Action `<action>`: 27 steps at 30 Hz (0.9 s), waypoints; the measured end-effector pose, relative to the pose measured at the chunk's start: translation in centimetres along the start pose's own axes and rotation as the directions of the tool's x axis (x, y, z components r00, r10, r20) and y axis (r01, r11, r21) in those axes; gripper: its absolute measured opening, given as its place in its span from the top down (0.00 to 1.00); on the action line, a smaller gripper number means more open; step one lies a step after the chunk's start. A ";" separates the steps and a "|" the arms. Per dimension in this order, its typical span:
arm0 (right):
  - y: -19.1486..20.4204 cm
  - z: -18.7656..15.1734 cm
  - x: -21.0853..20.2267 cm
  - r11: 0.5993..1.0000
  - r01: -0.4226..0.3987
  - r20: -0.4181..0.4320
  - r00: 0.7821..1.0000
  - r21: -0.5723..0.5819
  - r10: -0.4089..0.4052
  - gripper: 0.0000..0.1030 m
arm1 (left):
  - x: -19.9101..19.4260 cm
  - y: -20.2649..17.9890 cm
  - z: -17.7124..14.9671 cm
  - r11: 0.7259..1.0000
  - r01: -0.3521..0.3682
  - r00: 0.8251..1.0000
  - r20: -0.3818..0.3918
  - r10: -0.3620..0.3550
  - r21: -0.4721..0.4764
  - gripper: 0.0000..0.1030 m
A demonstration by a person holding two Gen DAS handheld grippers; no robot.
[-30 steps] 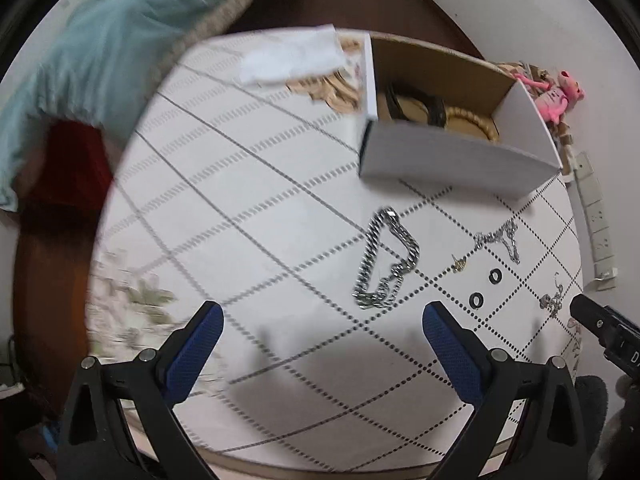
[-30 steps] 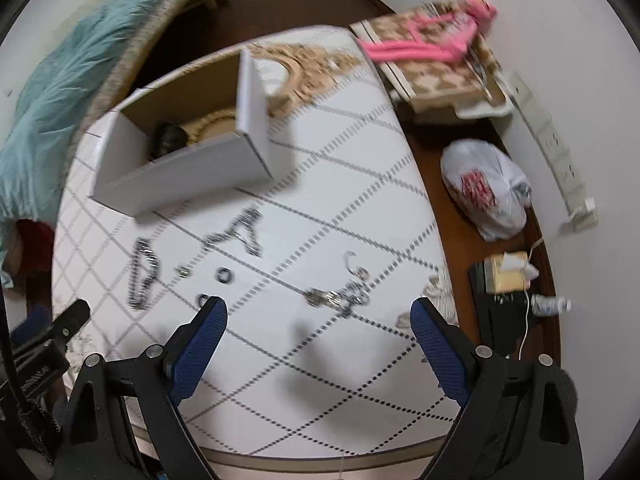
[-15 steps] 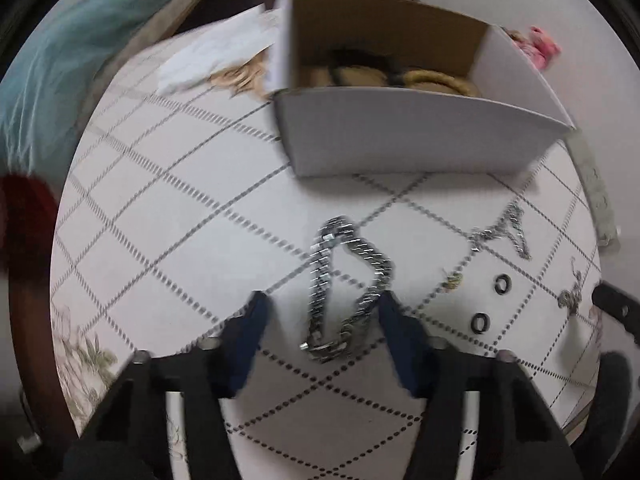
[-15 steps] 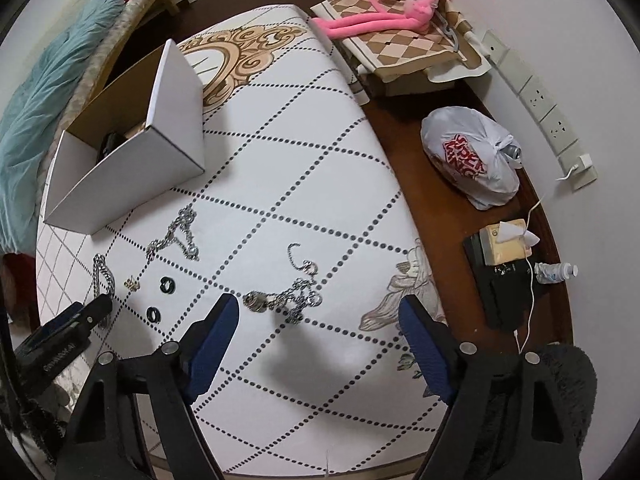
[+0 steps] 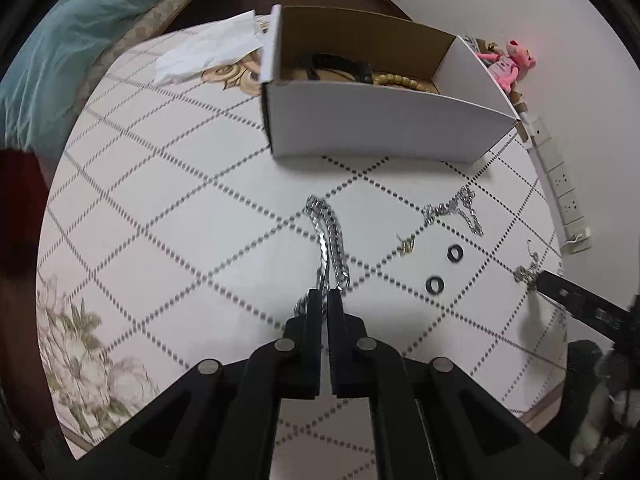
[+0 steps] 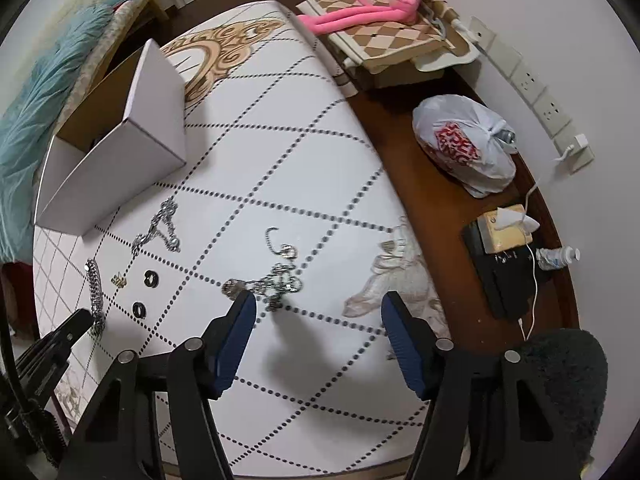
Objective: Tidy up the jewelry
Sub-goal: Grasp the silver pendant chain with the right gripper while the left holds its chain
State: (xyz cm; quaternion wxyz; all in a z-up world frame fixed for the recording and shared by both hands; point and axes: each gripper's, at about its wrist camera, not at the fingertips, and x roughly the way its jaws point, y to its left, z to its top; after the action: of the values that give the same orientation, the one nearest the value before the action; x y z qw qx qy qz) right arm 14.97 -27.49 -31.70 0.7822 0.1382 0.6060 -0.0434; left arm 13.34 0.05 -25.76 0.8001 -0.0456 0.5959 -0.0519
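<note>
My left gripper [image 5: 325, 294] is shut on the near end of a thick silver chain [image 5: 328, 236] that lies on the white table [image 5: 180, 208]; the chain also shows in the right wrist view [image 6: 95, 290]. An open white cardboard box [image 5: 380, 128] stands behind it, holding a black band and gold beads. A thinner silver chain [image 5: 456, 212], a small gold piece [image 5: 407, 245] and two black rings [image 5: 455, 253] [image 5: 435, 285] lie to the right. My right gripper [image 6: 316, 312] is open, just short of a tangled silver necklace [image 6: 276, 278].
White tissue paper [image 5: 208, 50] lies left of the box. A teal blanket [image 5: 68, 40] is at the far left. Off the table's right edge are a pink plush toy [image 6: 372, 4], a plastic bag [image 6: 464, 148], a power strip [image 5: 560, 184] and a black box [image 6: 508, 256].
My left gripper has closed from wide open onto the thick chain's near end. My right gripper has moved closer to the tangled necklace and stayed open.
</note>
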 end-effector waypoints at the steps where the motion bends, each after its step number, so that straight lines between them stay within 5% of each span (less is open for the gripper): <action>1: 0.3 -0.1 0.2 1.000 0.007 0.006 1.000 -0.009 -0.007 0.44 | -0.1 0.6 0.6 1.000 0.003 1.000 0.000 -0.003 -0.009 1.00; 5: 1.7 -0.1 0.5 0.996 0.051 0.047 0.998 -0.072 -0.048 0.61 | -1.3 1.8 -0.1 0.998 0.030 1.000 0.009 -0.029 -0.051 1.00; 7: 2.4 -0.2 0.6 0.990 0.078 0.072 0.995 -0.119 -0.070 0.96 | -2.0 2.0 -0.2 0.997 0.042 0.999 0.020 -0.041 -0.060 1.00; 14: 3.0 -0.6 -1.5 0.993 -0.054 0.087 0.994 -0.109 0.064 0.97 | -4.8 2.9 0.1 0.989 0.104 0.993 0.070 -0.096 -0.109 1.00; 20: 2.4 0.2 -5.6 0.979 -0.195 0.134 0.970 -0.054 0.200 0.97 | -5.4 4.2 1.1 0.972 0.160 0.986 0.082 -0.148 -0.172 0.95; 22: 2.2 0.6 -6.7 0.973 -0.225 0.141 0.963 -0.044 0.229 0.97 | -4.3 4.4 1.2 0.973 0.133 0.991 0.052 -0.126 -0.189 0.86; 24: 2.3 0.9 -7.4 0.969 -0.243 0.144 0.959 -0.040 0.246 0.97 | -3.1 4.8 1.0 0.974 0.118 0.993 0.034 -0.113 -0.194 0.48; 27: 2.5 1.1 -7.6 0.970 -0.238 0.150 0.958 -0.051 0.243 0.98 | -1.4 4.8 0.5 0.976 0.116 0.993 0.006 -0.117 -0.187 0.41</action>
State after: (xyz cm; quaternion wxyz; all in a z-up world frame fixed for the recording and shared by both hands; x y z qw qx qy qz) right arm 14.62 -26.15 -23.69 0.8285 0.1943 0.5227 0.0511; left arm 13.51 5.02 -24.96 0.7864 -0.1552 0.5963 -0.0427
